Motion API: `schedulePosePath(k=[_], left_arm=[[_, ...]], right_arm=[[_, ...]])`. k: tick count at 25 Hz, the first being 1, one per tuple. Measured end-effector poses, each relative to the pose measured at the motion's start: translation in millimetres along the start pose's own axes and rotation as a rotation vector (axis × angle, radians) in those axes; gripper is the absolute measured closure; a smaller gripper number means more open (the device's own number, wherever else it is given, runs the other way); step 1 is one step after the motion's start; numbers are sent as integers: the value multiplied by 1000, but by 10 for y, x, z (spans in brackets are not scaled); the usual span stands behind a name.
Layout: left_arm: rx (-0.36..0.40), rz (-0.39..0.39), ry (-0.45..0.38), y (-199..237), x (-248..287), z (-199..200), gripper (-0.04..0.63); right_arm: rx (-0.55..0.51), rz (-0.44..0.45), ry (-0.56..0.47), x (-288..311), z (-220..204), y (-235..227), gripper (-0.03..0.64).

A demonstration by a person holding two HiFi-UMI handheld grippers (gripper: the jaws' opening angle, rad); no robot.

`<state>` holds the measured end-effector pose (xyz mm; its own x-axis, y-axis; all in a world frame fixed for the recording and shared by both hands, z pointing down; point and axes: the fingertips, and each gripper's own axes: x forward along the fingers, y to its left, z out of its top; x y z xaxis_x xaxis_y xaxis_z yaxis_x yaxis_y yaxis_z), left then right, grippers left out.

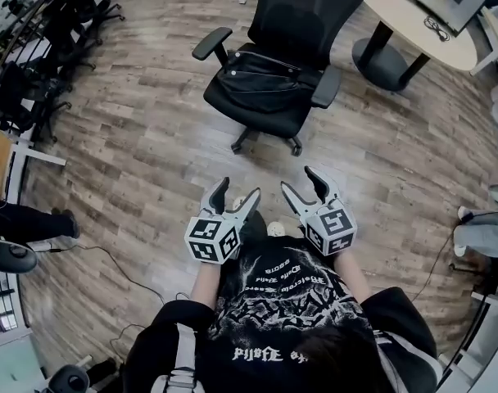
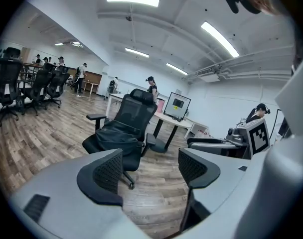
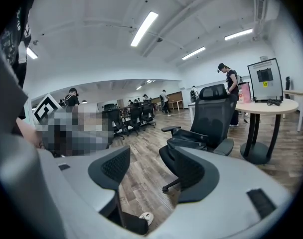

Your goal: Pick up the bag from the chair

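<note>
Left gripper (image 1: 239,191): jaws apart, only floor showing between them; I hold it low in front of my chest.
Right gripper (image 1: 300,180): jaws apart, likewise empty; just beside the left one.
Bag (image 1: 261,76): black, slumped on the seat of the chair (image 1: 310,6), resting against the backrest.
Bearing: straight ahead of both grippers, well apart across the wood floor (image 1: 142,137).
Nearer hand: I judge neither; the bag sits about on the line between them.
Long axis: across the seat, armrest to armrest, crosswise to my reach.
Facing: broad face turned up and toward me; I cannot make out a handle.
</note>
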<state>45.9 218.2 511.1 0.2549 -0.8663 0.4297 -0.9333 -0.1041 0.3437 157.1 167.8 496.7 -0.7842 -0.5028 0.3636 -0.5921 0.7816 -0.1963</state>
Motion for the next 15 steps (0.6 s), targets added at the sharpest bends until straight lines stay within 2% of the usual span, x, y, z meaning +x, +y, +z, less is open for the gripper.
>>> schedulePosePath(k=[7,11,15], left_arm=[[23,-54,38,66,309,3,238],[44,-96,49,206,591,171,238],[25,-109,67,497,961,396,239]], right_arm=[[13,-53,-9,157,32,-155,325],[34,-102,-16,358,134,-332,325],[13,-129,0,711,263,-521,325]])
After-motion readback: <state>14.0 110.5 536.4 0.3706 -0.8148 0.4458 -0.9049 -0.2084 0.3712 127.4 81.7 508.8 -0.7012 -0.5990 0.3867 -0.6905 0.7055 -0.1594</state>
